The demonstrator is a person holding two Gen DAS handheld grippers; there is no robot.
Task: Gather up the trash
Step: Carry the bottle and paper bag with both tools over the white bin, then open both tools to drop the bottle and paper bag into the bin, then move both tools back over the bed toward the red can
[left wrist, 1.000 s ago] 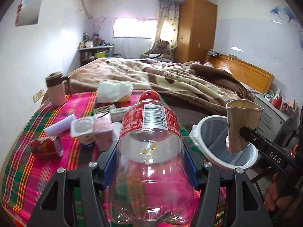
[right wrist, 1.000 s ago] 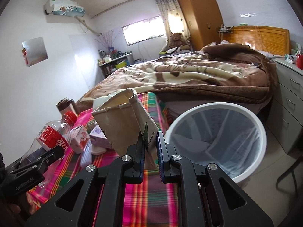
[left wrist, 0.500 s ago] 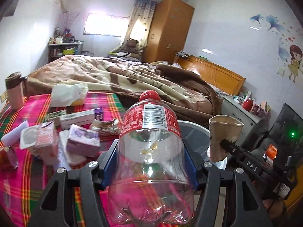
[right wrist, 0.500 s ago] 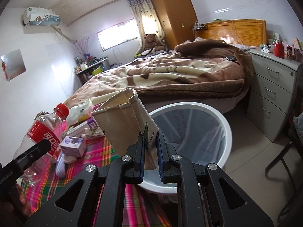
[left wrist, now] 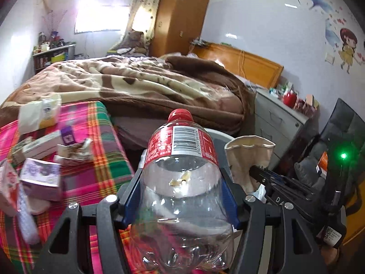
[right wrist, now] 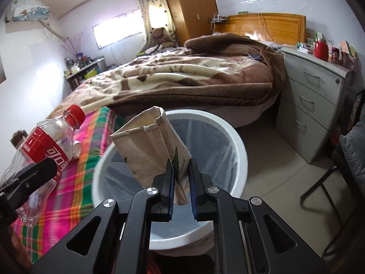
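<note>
1. Our right gripper [right wrist: 180, 180] pinches one paper bag [right wrist: 149, 150] above the white bin [right wrist: 237, 159].
2. Our left gripper [left wrist: 182, 196] clamps one plastic bottle [left wrist: 182, 182], level over the table edge [left wrist: 109, 123].

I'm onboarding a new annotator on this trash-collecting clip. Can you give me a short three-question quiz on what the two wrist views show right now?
1. True or false: the left gripper is shut on a clear plastic bottle with a red cap.
2. What does the right gripper hold? A) a flattened paper cup B) a purple carton C) a red mug
3. Fill in: in the right wrist view the paper cup hangs over the open white ____, which stands beside the plaid tablecloth.

Key: 1 true; 2 A; 3 trash bin.
</note>
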